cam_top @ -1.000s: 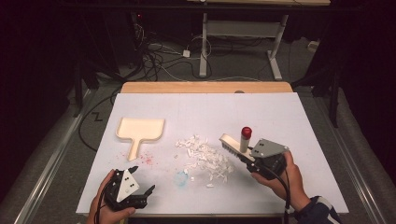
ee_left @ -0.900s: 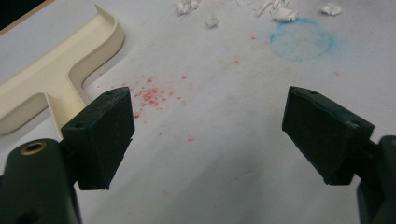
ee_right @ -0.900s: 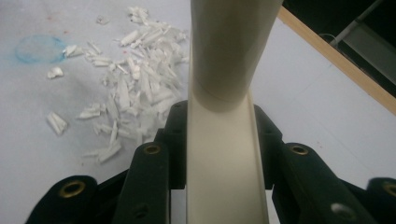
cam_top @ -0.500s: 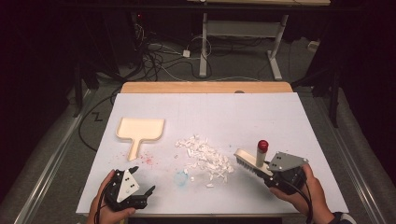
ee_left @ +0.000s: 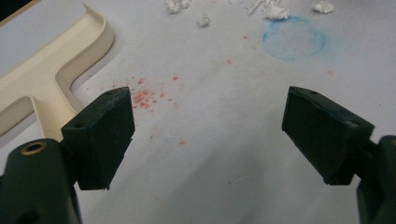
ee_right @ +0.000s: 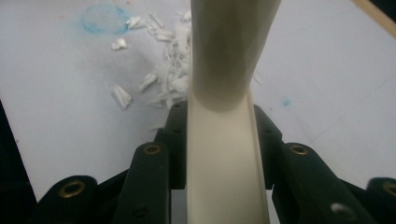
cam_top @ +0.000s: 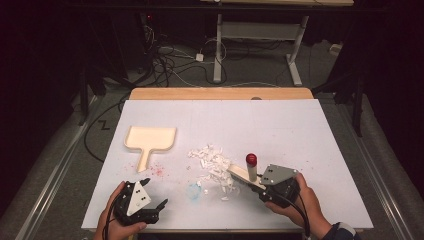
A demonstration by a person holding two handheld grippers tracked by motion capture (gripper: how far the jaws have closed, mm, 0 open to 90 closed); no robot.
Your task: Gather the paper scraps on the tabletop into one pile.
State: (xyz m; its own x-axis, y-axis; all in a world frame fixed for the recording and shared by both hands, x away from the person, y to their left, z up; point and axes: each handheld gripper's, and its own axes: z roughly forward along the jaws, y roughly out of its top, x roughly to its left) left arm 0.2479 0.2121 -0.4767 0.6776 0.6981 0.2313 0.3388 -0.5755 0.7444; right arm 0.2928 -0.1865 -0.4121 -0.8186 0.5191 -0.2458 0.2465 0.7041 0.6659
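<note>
A cream brush [cam_top: 242, 174] with a red-capped upright handle [cam_top: 251, 159] is clamped in my right gripper [cam_top: 262, 188], right of centre near the front edge. Its head touches the near right edge of a pile of white paper scraps [cam_top: 214, 164]. In the right gripper view the brush [ee_right: 224, 154] runs up between the shut jaws, with scraps [ee_right: 163, 70] beyond it. A cream dustpan [cam_top: 150, 138] lies flat at the left. My left gripper [cam_top: 154, 193] rests open at the front left, with bare table between its jaws, and the dustpan handle [ee_left: 42, 79] lies to its left.
A faint blue ring stain [cam_top: 194, 190] and red specks [cam_top: 157, 171] mark the white tabletop [cam_top: 280, 125]. A wooden strip [cam_top: 220, 93] edges the far side. Cables and desk legs stand on the dark floor beyond.
My right gripper carried the brush toward the front right, away from the pile, then came back left so the brush head meets the scraps. The left gripper stayed put.
</note>
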